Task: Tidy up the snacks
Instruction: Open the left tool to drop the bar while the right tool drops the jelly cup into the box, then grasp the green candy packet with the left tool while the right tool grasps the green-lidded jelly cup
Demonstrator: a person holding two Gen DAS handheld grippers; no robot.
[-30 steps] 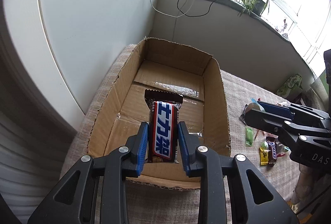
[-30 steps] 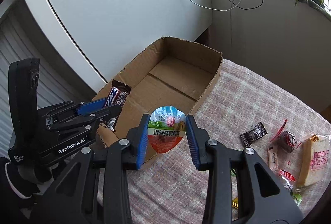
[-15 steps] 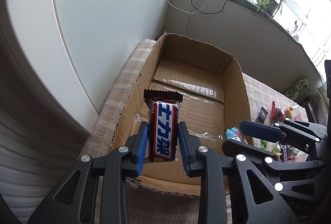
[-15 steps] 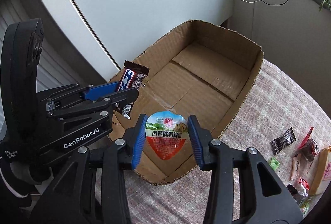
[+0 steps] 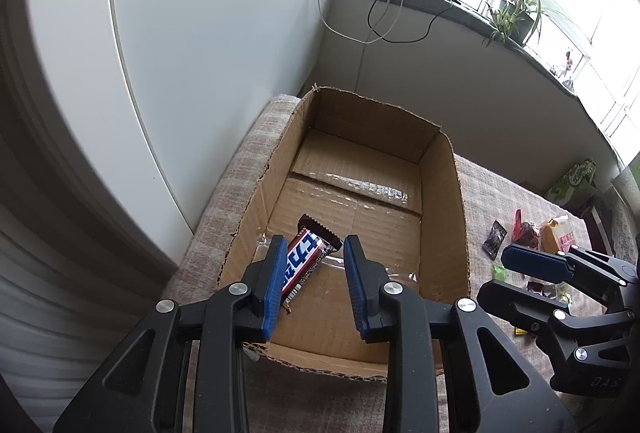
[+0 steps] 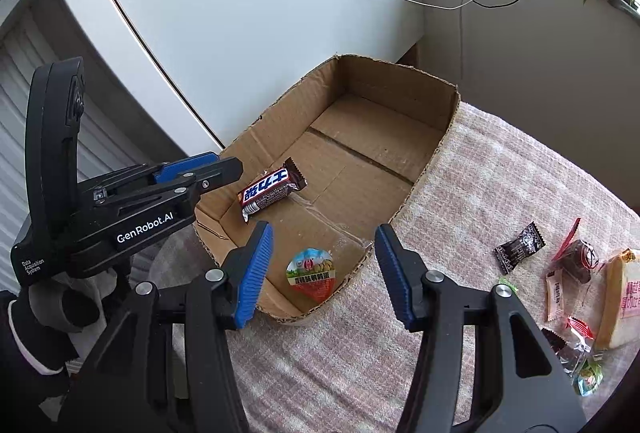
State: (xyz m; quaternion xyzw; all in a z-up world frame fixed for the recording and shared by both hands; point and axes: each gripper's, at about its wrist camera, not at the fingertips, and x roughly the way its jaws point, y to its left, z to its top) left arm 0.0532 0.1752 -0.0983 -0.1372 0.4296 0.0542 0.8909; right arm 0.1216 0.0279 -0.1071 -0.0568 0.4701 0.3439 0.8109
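Note:
An open cardboard box (image 5: 444, 193) (image 6: 436, 149) sits on a checked cloth. A brown and blue chocolate bar (image 5: 302, 259) (image 6: 272, 191) lies loose inside it near the left wall. A round sealed snack cup (image 6: 311, 274) lies on the box floor at the near corner. My left gripper (image 5: 314, 285) is open above the box's near end, with the bar below and between its fingers. My right gripper (image 6: 322, 269) is open above the cup. The right gripper also shows in the left wrist view (image 5: 532, 273), and the left gripper in the right wrist view (image 6: 200, 173).
Several loose snacks lie on the cloth right of the box: a black sachet (image 6: 520, 247), a dark wrapped sweet (image 6: 578, 259), a yellow cake pack (image 6: 622, 297). A white wall (image 6: 260, 13) stands left of the box. A windowsill with cables and plants (image 5: 516, 17) runs behind.
Both grippers opened. The chocolate bar dropped from the left gripper and the snack cup from the right gripper; both now lie in the box.

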